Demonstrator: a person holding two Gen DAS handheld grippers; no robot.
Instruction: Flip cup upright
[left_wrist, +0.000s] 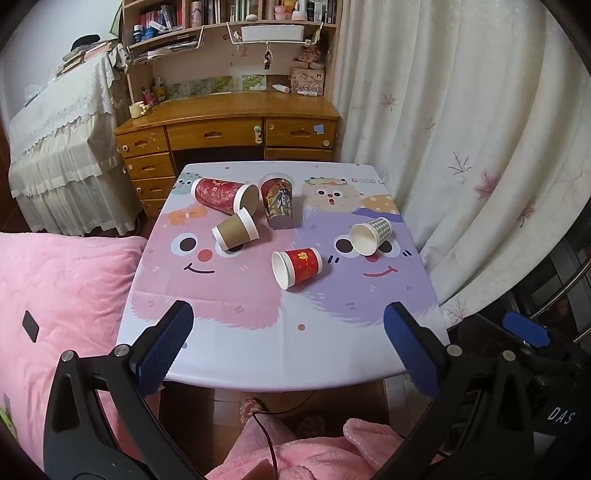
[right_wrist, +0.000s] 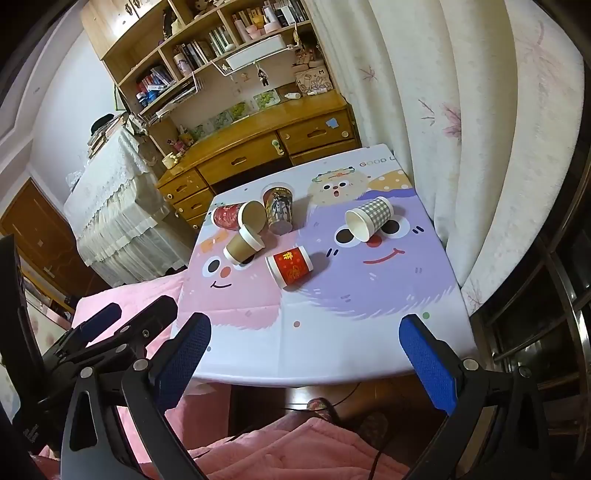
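Observation:
Several paper cups lie tipped on a cartoon tablecloth (left_wrist: 258, 339). A small red cup (left_wrist: 297, 266) (right_wrist: 290, 266) lies mid-table, mouth toward me. A checked cup (left_wrist: 370, 235) (right_wrist: 368, 218) lies at the right. A brown cup (left_wrist: 235, 233) (right_wrist: 244, 245) lies left of centre. A tall red cup (left_wrist: 223, 195) (right_wrist: 238, 216) and a dark printed cup (left_wrist: 277, 203) (right_wrist: 279, 208) are at the back. My left gripper (left_wrist: 288, 343) is open and empty over the near table edge. My right gripper (right_wrist: 306, 350) is open and empty there too.
A pink blanket (left_wrist: 55, 295) covers a bed left of the table. A wooden desk (left_wrist: 229, 125) with shelves stands behind it. A white curtain (left_wrist: 461, 129) hangs at the right. The other gripper (left_wrist: 524, 332) (right_wrist: 99, 321) shows at each view's side.

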